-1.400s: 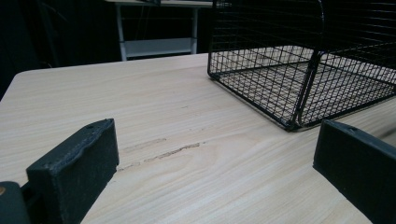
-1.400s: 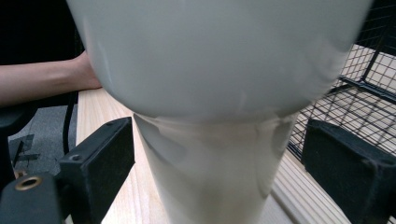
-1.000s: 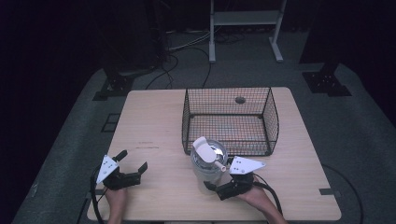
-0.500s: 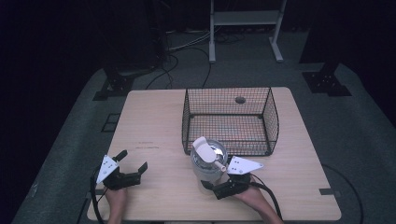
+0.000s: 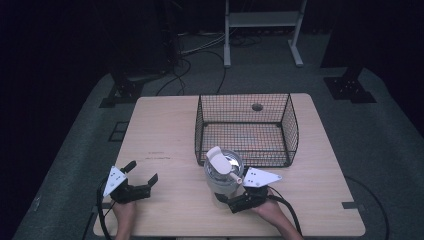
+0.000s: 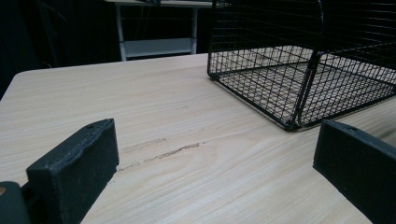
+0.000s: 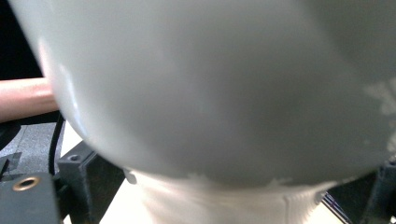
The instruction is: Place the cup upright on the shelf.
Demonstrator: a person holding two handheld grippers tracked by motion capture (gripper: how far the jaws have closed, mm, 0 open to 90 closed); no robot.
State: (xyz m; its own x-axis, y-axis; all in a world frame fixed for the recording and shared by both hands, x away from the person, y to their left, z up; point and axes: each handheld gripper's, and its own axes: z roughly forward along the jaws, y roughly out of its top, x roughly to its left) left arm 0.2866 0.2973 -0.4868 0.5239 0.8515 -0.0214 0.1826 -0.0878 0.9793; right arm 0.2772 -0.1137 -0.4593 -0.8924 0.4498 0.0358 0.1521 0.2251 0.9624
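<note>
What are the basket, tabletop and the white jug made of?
Basket: black wire mesh, likely coated metal, thin welded-looking grid. Tabletop: pale wood or wood-look laminate, matte, grain streaks visible. White jug in the right tongs: smooth semi-gloss plastic, probably; soft highlights.

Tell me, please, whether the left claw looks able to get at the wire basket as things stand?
Probably yes. The left claw is open and holds nothing, and bare table lies between it and the wire basket. The white jug stands off to the side in the right claw.
</note>
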